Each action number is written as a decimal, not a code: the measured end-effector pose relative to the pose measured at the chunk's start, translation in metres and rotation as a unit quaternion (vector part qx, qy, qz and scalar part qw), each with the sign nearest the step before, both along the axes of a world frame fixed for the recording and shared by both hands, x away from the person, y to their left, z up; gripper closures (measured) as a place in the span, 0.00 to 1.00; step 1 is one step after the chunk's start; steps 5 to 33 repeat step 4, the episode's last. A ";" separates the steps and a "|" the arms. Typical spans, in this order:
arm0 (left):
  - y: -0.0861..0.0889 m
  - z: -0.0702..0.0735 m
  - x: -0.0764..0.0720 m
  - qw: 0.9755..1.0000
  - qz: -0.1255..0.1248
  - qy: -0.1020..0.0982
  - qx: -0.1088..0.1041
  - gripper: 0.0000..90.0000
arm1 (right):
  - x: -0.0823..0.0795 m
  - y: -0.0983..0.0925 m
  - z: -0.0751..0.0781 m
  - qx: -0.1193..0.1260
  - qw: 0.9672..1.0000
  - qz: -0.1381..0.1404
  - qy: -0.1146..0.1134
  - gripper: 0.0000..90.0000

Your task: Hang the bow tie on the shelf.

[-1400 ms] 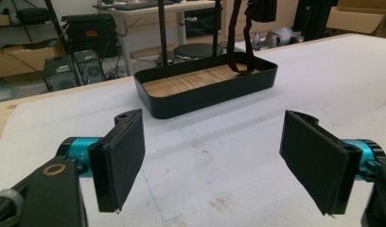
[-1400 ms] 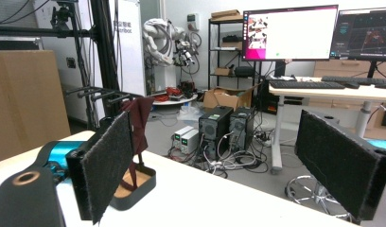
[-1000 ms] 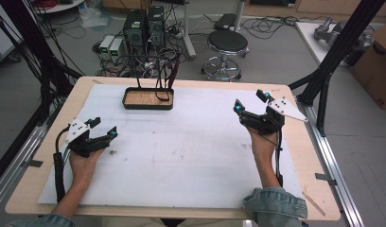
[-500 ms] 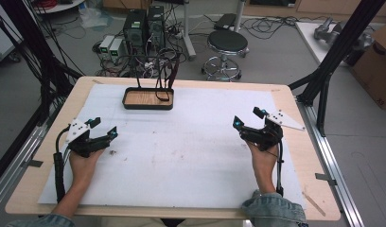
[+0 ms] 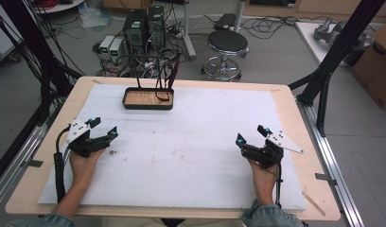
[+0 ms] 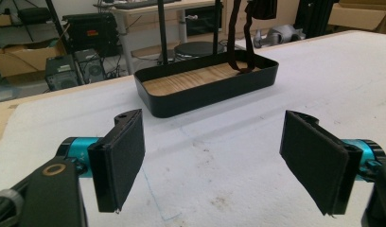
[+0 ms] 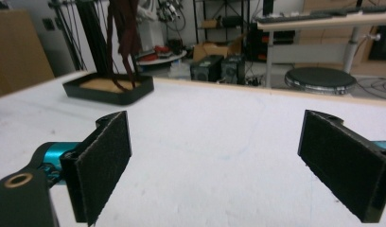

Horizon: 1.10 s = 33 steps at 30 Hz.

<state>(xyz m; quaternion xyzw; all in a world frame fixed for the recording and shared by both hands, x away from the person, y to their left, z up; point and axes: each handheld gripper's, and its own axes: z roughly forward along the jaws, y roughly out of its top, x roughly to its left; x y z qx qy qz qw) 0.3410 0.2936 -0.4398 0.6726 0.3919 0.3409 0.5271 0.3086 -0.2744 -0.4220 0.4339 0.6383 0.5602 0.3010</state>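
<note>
High view places the shallow black tray with a wooden floor (image 5: 148, 99) at the far left-centre of the white-covered tabletop (image 5: 191, 156), well apart from both tools. Thin black posts (image 5: 136, 71) are seen rising from the tray, and dark brown straps (image 5: 168, 75) are draped from above so that their lower ends rest inside it, at its right end. In the left gripper view the tray (image 6: 205, 87) is seen to have rounded corners and low walls, with a strap loop (image 6: 241, 42) hanging down onto the wood.

The left hand-held gripper (image 5: 102, 134) is held low over the tabletop's left side, its jaws spread wide with nothing between them; the right hand-held gripper (image 5: 251, 135) is held near the right side, likewise spread and empty. Both are aimed roughly toward the tray.

Several risks can be judged from this. The straps are limp and thin, so a pinch could close on one strand alone or slip off. The posts stand close beside them and could be struck by a wide-open jaw. The light tray could be dragged or tipped if a strap is pulled sideways rather than lifted.
</note>
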 end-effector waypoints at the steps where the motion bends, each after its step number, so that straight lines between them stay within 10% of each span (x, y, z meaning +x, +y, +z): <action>1: 0.000 0.000 0.000 1.000 0.000 0.000 0.000 0.26 | 0.000 0.001 -0.001 -0.002 1.000 -0.001 0.005 0.11; 33: -0.001 0.000 0.000 1.000 -0.001 0.001 0.003 0.26 | -0.001 0.002 0.001 -0.007 1.000 -0.001 -0.002 0.11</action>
